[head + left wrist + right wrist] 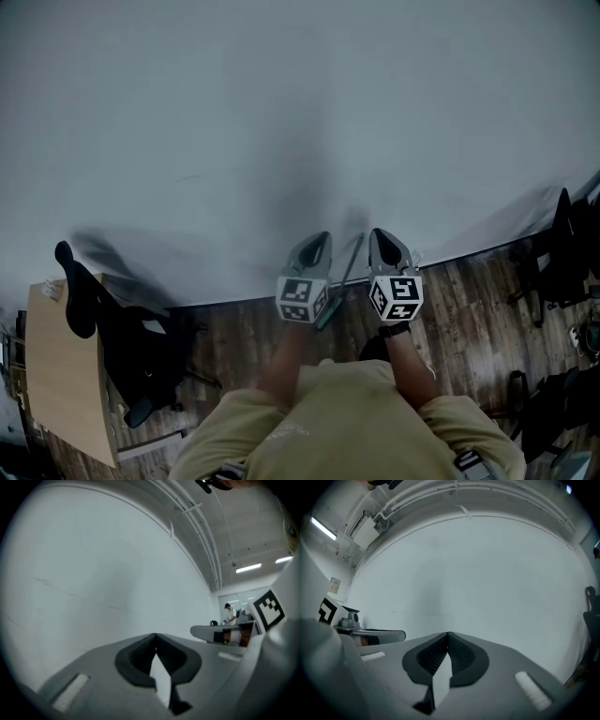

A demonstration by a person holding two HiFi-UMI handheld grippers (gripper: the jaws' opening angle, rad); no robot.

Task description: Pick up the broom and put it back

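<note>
Item 1: broom (pixel 342 279), thin grey stick w/ green lower end; stands slanted at the foot of the plain white wall (pixel 281 112), lower end on the dark wood-plank floor (pixel 469 300); in head view it shows between the two grippers, gripped by neither.

Item 2, far left: light wooden tabletop (pixel 56 375); small pale items at its far corner, too small to identify.

Item 3: black office chair (pixel 94 300), just beside the tabletop.

Item 4: left gripper (pixel 323 238), grey w/ marker cube, pointing level at the wall; jaws together at the tips, nothing between them (pixel 155 634).

Item 5: right gripper (pixel 376 232), same make, parallel to the left one; jaws closed tip to tip, empty (pixel 448 633).

Item 6, far right: black chairs (pixel 562 253) on the floor by the wall.
</note>
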